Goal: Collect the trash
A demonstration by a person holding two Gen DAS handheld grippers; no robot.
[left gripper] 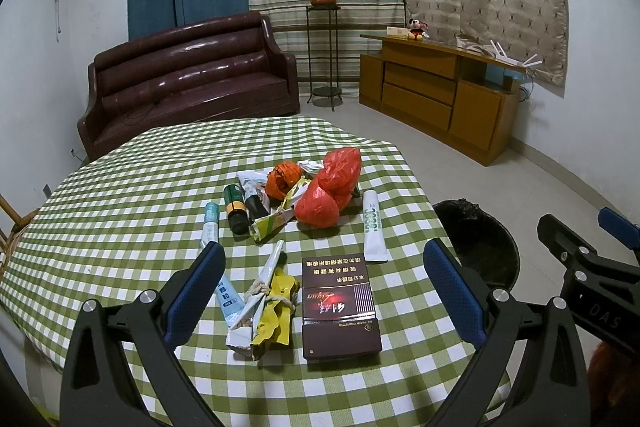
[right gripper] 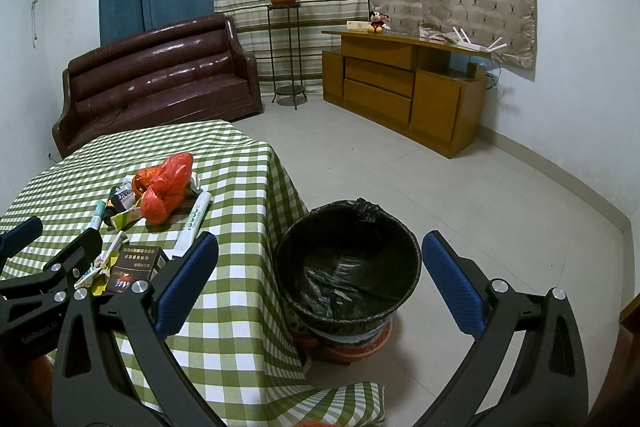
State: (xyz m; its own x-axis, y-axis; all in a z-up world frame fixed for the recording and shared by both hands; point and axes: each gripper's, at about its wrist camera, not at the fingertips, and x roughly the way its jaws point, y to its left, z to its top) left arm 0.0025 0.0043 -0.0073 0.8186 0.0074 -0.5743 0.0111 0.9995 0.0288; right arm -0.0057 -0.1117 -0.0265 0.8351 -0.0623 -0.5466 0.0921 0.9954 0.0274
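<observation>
Left wrist view puts your left gripper (left gripper: 324, 291) above the near part of the checked table (left gripper: 120, 195), its jaws spread wide with nothing between them, framing the knotted wrapper bundle (left gripper: 266, 301) and the dark cigarette box (left gripper: 340, 311) lying side by side; your right gripper (right gripper: 320, 279) is equally wide open and holds nothing, poised over the black-lined trash bin (right gripper: 348, 259) that stands on the floor just beside the table's edge. Nothing seems collected yet, so start with whichever near piece you can close on cleanly. For the box, turn the jaws so the pads meet its two long sides, and come down low enough to grip the body, not only the top edge. For the wrapper bundle, pinch at the string knot, where the material is bunched and least likely to slide out. Farther back lie the rest: a red plastic bag (left gripper: 328, 195), an orange wrapper (left gripper: 282, 179), a dark bottle (left gripper: 235, 207), a white tube (left gripper: 374, 227) and a blue-and-white tube (left gripper: 211, 223), part of it hidden behind your left finger. Lift straight up before swinging toward the bin, so the tablecloth does not drag, and release only once you are well over the liner's mouth
</observation>
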